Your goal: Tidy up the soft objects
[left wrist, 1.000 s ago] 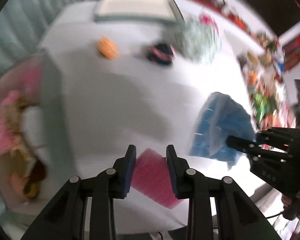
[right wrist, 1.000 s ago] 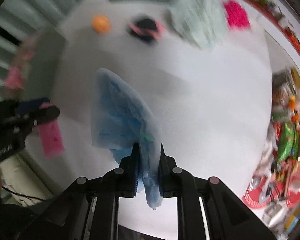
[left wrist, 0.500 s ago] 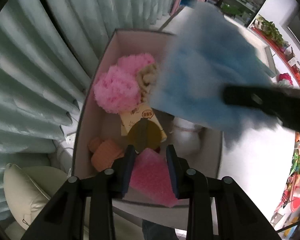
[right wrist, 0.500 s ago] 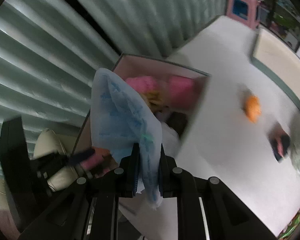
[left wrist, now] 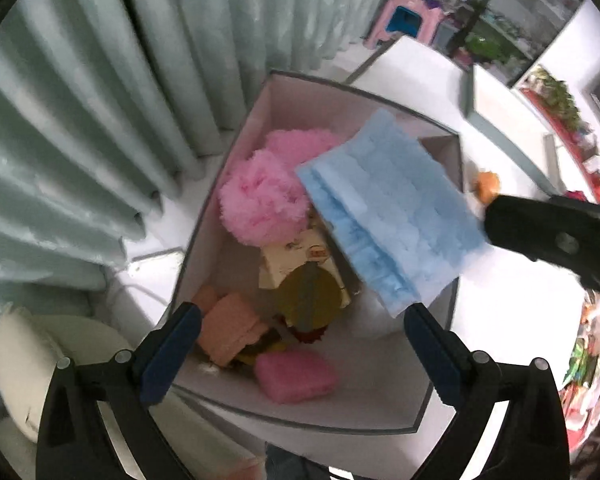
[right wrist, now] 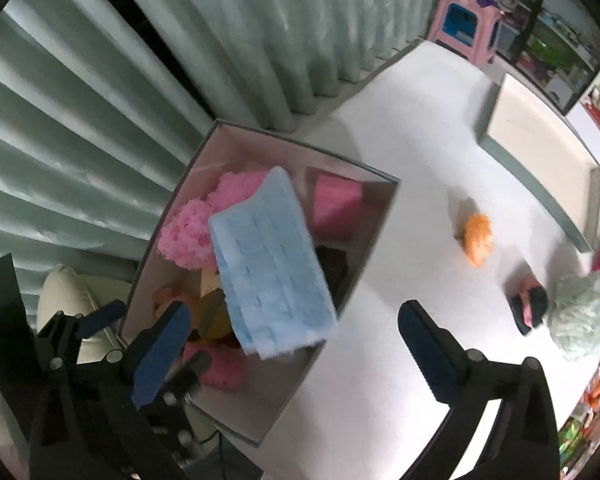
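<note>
From the left wrist, the left gripper point(left wrist: 300, 332) has just sprung wide over the box point(left wrist: 236, 140), its pink sponge point(left wrist: 296, 374) now lying inside at 6 o'clock. From the right wrist, the right gripper point(right wrist: 292, 330) has likewise opened; the blue cloth point(right wrist: 272, 272), released, falls at 11 o'clock and might drape over the box rim.

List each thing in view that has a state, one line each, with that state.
Left hand-held gripper: open, jaws just opened, nothing between them.
Right hand-held gripper: open, jaws just opened.
Blue cloth: released, over the box.
Pink sponge: lying in the box.
Box: open-topped, partly filled.
</note>
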A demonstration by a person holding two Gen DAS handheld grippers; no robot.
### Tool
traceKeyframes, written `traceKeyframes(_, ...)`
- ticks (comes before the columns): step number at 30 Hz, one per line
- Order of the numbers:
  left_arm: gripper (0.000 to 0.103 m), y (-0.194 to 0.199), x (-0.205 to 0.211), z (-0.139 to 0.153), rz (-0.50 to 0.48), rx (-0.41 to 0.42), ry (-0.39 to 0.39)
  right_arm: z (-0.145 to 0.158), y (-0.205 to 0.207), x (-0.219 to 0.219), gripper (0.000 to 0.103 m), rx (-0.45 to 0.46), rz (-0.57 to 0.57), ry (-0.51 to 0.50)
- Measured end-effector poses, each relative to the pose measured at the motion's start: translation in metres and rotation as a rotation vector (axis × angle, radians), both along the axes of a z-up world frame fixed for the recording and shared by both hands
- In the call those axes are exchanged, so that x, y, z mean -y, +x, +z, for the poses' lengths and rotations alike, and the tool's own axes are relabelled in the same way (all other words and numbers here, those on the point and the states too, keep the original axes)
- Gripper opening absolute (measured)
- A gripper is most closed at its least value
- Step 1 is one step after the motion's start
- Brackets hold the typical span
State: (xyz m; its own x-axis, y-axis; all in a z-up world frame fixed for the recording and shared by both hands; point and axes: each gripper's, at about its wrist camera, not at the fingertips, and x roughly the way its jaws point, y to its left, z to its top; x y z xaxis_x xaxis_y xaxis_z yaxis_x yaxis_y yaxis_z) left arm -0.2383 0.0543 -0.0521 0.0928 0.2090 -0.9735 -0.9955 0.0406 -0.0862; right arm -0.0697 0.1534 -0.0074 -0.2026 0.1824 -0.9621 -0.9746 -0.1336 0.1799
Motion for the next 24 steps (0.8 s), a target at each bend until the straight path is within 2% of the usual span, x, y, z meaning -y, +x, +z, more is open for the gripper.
traceKeyframes(3,0.102,0.003,0.004,0.008,0.022,-0.011,-0.044,0.005,0.003,0.008,0.103,-0.002,-0.044,-0.028)
traceKeyframes(9,0.102,0.0,0.011,0.016,0.035,-0.084,-0.032,0.02,-0.003,0.013,0.103,0.029,-0.039,-0.02)
traceKeyframes(13,0.102,-0.001,0.011,0.019,0.043,-0.092,-0.029,0.029,-0.003,0.015,0.103,0.028,-0.035,-0.023)
traceKeyframes(24,0.102,-0.003,0.011,0.019,0.047,-0.091,-0.038,0.032,-0.004,0.017,0.103,0.037,-0.028,-0.027)
